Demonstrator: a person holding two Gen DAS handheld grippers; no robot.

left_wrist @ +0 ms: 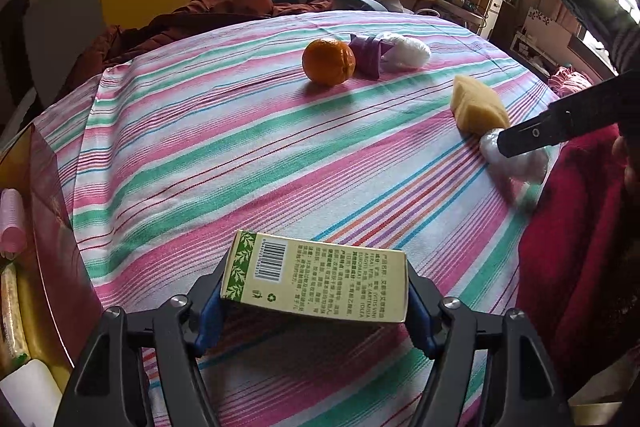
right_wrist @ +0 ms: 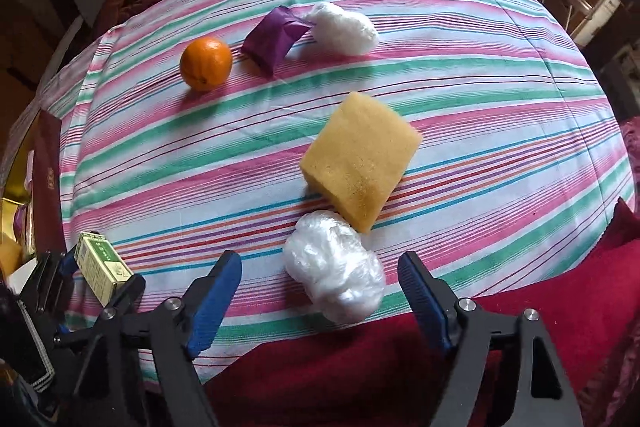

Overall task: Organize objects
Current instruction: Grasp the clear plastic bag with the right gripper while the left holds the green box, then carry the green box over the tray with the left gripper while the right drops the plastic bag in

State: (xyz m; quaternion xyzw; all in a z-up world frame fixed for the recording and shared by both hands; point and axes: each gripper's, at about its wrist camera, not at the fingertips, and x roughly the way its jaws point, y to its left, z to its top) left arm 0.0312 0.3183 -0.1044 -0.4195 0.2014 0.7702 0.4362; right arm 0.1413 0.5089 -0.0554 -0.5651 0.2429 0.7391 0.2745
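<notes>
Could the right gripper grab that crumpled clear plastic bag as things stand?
Probably yes. The right gripper is open, its pads standing apart on either side of the crumpled plastic bag, with nothing between them and it. The sponge touches only the bag's far side.

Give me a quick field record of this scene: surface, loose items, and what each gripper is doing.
surface: striped cloth
left gripper: shut on green box
right gripper: open, crumpled plastic wad between fingers, untouched
sponge: touching the wad's far side
far row: orange, purple packet, white wad
</notes>
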